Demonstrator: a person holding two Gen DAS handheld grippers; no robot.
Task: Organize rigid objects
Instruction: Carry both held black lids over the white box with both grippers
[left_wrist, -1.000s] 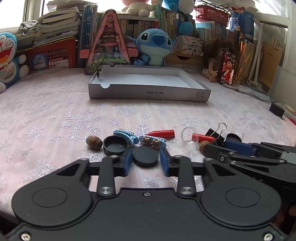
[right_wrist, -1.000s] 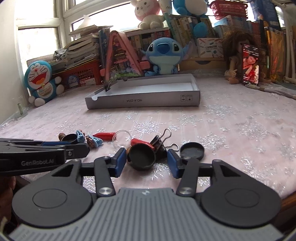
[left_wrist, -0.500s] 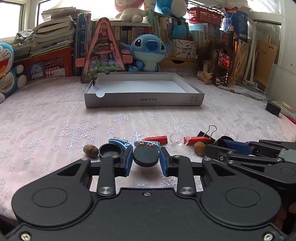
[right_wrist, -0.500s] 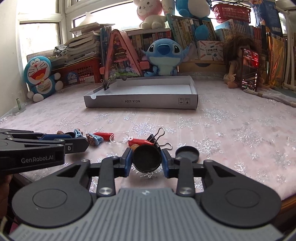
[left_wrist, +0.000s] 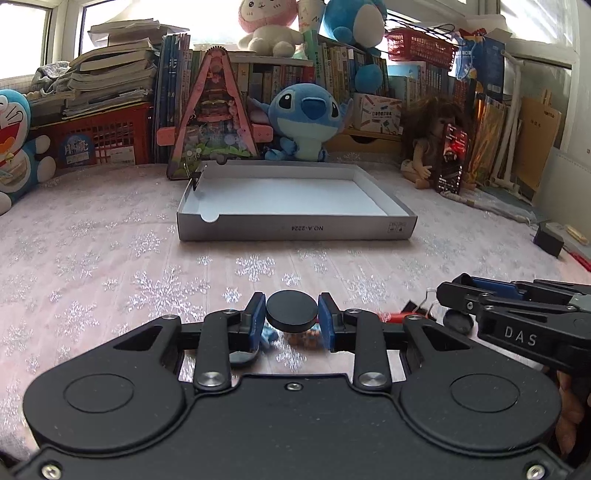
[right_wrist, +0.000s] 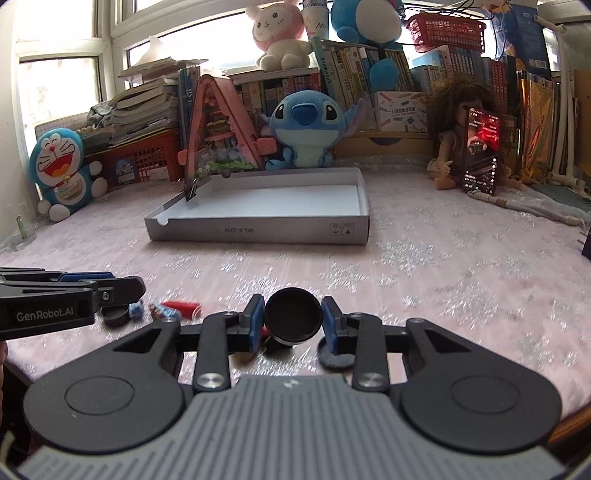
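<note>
My left gripper (left_wrist: 291, 314) is shut on a flat black round lid (left_wrist: 292, 311) and holds it above the table. My right gripper (right_wrist: 292, 320) is shut on a black round cup (right_wrist: 292, 319), also lifted. A grey cardboard tray (left_wrist: 295, 229) with a white inside lies ahead in the middle of the table; it also shows in the right wrist view (right_wrist: 258, 232). Small items lie on the pink cloth below: a red cap (right_wrist: 180, 305), a blue clip (right_wrist: 162, 311), a black lid (right_wrist: 334, 357) and another black cup (right_wrist: 115, 316).
Plush toys, books, a red basket (left_wrist: 107, 142) and a doll (right_wrist: 452, 147) line the back edge. A binder clip (left_wrist: 194, 179) is clipped on the tray's left wall. A black adapter (left_wrist: 548, 242) lies at far right. The pink snowflake cloth (left_wrist: 110, 258) covers the table.
Both grippers have closed on their black round pieces and lifted them off the cloth. The small items now sit lower and partly behind the fingers.
</note>
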